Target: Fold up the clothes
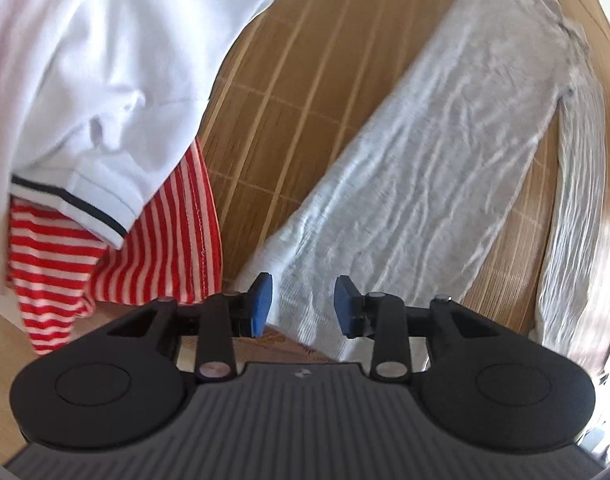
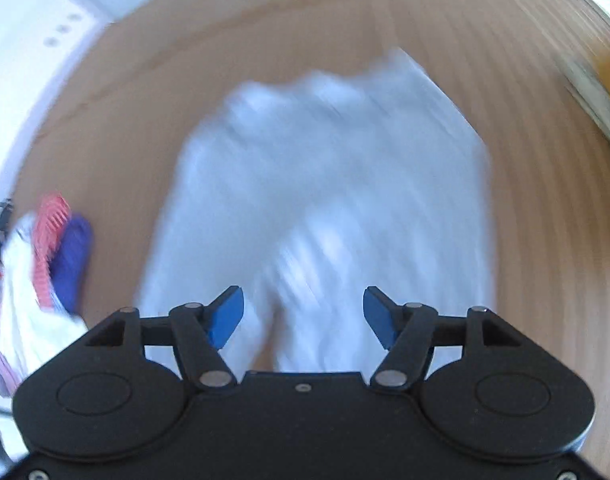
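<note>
A pale grey long-sleeved garment (image 1: 433,168) lies flat and creased on the bamboo mat (image 1: 281,92), with one sleeve folded along its right side. My left gripper (image 1: 303,306) hovers over the garment's lower corner, its blue pads apart and nothing pressed between them. In the right wrist view, which is blurred, the same pale garment (image 2: 329,184) spreads across the mat. My right gripper (image 2: 303,316) stands open above its near edge, with nothing in its jaws.
A white polo shirt (image 1: 105,60) with a navy-trimmed cuff lies over a red-and-white striped garment (image 1: 153,240) at the left. In the right wrist view a heap of clothes (image 2: 45,272) sits at the left edge. Bare bamboo mat (image 2: 545,220) lies to the right.
</note>
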`<state>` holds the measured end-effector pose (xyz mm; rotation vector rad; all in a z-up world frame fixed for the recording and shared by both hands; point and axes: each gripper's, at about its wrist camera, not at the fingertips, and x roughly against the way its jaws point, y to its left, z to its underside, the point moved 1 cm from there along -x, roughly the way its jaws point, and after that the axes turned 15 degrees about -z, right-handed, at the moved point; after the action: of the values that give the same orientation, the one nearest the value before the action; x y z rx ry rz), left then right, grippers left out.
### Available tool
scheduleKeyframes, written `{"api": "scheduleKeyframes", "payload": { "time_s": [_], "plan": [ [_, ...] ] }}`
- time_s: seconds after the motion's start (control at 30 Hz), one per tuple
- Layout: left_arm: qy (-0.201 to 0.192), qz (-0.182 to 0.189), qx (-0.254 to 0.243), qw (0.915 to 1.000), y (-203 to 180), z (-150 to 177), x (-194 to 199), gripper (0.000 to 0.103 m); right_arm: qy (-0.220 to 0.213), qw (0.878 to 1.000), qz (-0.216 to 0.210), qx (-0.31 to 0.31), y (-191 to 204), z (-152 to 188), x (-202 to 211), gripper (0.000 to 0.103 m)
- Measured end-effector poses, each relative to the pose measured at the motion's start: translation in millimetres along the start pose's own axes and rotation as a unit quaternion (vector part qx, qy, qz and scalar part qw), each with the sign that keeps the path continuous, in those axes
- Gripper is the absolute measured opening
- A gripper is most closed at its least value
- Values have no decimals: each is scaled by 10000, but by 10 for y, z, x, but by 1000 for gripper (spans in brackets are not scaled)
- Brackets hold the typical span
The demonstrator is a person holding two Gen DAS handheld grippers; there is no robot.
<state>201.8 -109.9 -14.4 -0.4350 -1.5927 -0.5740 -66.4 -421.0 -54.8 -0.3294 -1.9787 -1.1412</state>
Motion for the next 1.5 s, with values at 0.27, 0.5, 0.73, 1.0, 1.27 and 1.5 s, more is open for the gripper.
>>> {"api": "scheduleKeyframes", "payload": {
  "time_s": [0.27,0.5,0.73,1.0,1.27,1.5],
  "plan": [
    [-412,684,-503,9955,-516,14,130,39,-72,9929,614,-1014,-4,1486,356,63],
    [221,1279,-1443,9810,-1705,318,-118,42,566,9898,1302,-123,-154,1849,561,64],
    [603,1325,-1089,9833,-2434,753,-353,46,810,9952,303,-446,-426,2059,696,59],
    [-57,652,-1220,9904,-2922,842,-348,46,1244,9920,-151,-130,-545,2086,666,37],
    [61,-251,-1512,9882,-3116,983,-197,14,1624,9831,-829,171,-557,2126,816,4],
    [41,-278,-1361,9903,-3045,822,293,13,1114,9773,-1681,-648,-769,1923,1227,4]
  ]
}}
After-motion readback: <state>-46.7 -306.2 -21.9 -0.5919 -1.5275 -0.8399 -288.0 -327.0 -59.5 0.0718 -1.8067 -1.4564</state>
